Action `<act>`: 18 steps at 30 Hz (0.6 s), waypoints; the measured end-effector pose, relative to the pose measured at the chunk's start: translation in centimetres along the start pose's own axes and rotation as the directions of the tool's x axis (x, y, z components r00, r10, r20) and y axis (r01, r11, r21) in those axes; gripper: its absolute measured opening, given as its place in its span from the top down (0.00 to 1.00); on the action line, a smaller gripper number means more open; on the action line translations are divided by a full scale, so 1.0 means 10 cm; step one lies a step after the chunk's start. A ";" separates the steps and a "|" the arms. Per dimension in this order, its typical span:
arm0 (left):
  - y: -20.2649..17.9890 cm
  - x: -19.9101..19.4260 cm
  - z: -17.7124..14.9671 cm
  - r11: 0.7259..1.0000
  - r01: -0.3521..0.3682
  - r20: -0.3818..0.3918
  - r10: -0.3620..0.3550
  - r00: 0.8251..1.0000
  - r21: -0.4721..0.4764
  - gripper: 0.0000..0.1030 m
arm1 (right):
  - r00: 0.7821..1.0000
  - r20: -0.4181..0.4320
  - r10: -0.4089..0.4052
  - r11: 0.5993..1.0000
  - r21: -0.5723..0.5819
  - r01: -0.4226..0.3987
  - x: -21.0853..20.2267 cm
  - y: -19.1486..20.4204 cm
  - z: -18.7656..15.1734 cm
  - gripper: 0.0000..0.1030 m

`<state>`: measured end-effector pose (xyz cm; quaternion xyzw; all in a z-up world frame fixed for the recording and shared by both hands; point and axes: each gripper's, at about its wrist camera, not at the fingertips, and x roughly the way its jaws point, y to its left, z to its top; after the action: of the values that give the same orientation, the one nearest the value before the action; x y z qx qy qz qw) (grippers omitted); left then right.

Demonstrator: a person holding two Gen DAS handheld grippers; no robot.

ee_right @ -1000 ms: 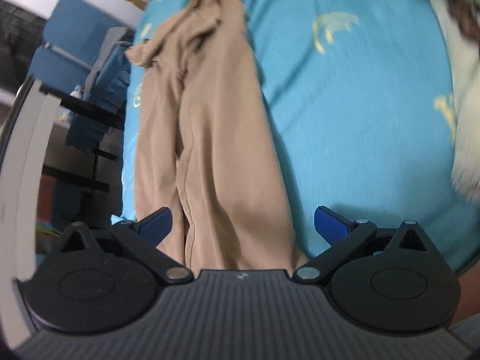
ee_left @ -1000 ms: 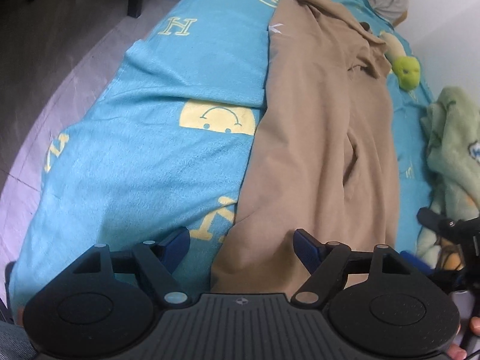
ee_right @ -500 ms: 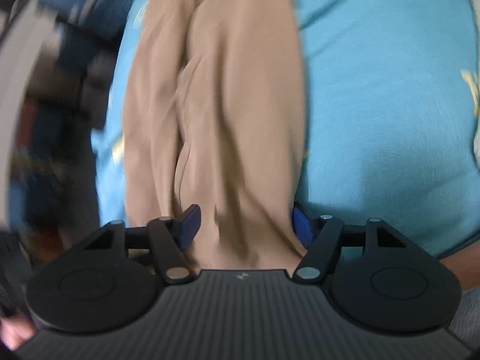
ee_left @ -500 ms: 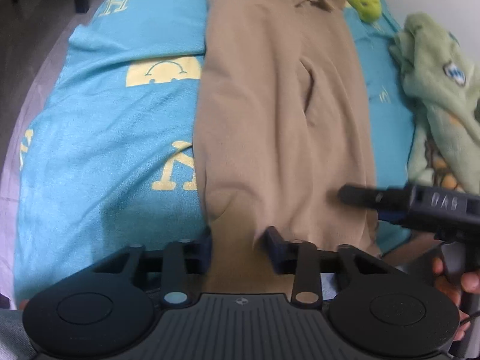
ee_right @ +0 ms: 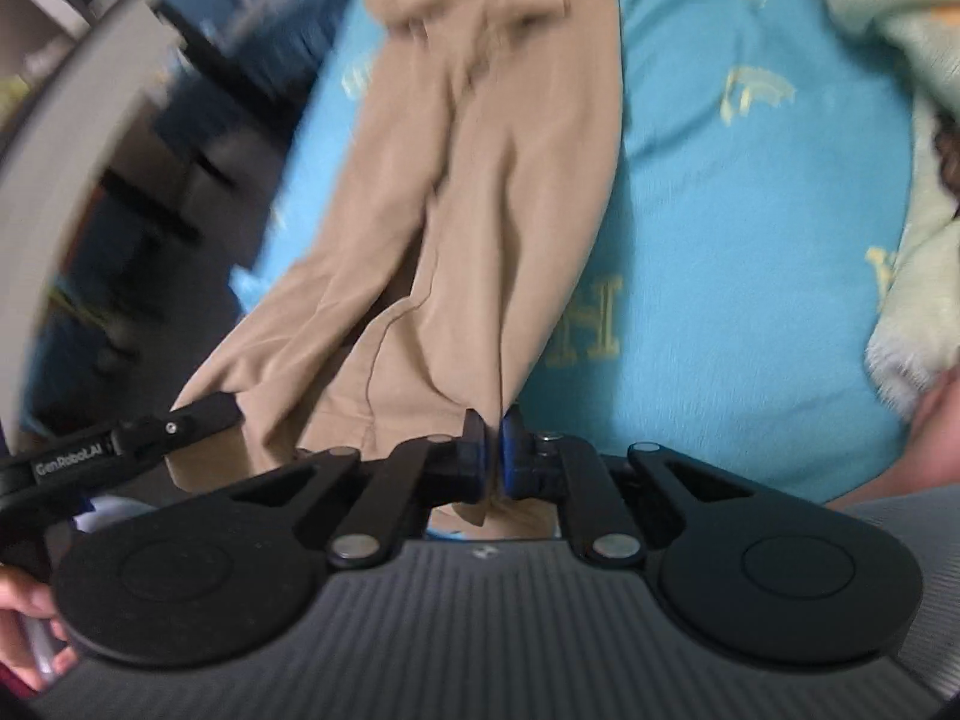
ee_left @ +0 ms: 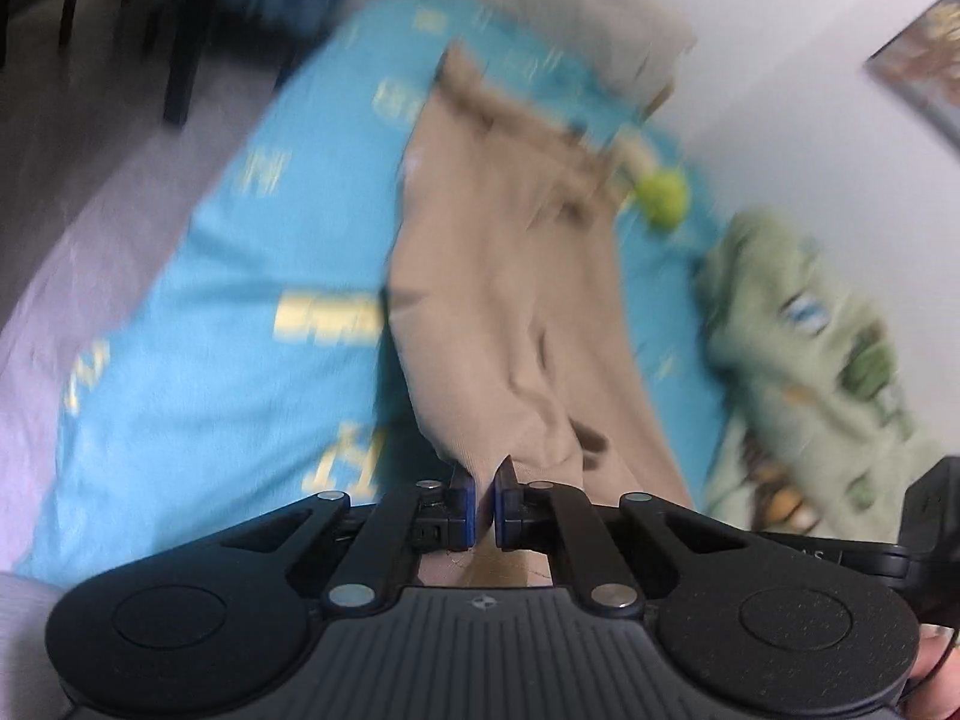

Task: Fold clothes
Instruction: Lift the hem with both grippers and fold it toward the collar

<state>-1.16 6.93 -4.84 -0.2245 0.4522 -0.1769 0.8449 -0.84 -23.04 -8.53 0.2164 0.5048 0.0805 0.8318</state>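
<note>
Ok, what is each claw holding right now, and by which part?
Both hold the tan trousers. The left claw is shut on the near hem edge, and the right claw is shut on the same near end, at its other corner.

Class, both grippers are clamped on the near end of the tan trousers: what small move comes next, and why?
Probably lift and carry that end toward the far end: the left gripper and right gripper each pinch the tan trousers, stretched lengthwise along the blue bedspread.
</note>
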 end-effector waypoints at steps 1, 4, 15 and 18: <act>-0.08 -0.09 0.06 1.000 0.020 0.027 -0.020 0.999 0.000 0.95 | 0.999 0.033 0.018 1.000 -0.001 -0.018 -0.12 0.02 0.02 0.92; -0.26 -0.41 0.09 0.998 0.059 0.096 -0.060 0.994 0.011 0.95 | 0.990 0.124 0.068 0.998 -0.011 -0.067 -0.48 0.06 0.03 0.92; -0.73 -1.47 -0.38 0.983 0.156 0.280 -0.178 0.943 0.098 0.95 | 0.929 0.308 0.204 0.977 -0.001 -0.214 -1.38 -0.07 -0.28 0.92; -0.83 -1.34 -0.26 0.984 0.122 0.306 -0.157 0.939 0.133 0.95 | 0.929 0.323 0.183 0.981 -0.004 -0.192 -1.35 -0.07 -0.11 0.92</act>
<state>-11.20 6.15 7.55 -0.2338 0.2840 -0.2234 0.9027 -8.29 -28.13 1.55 0.2853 0.3405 0.1160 0.8884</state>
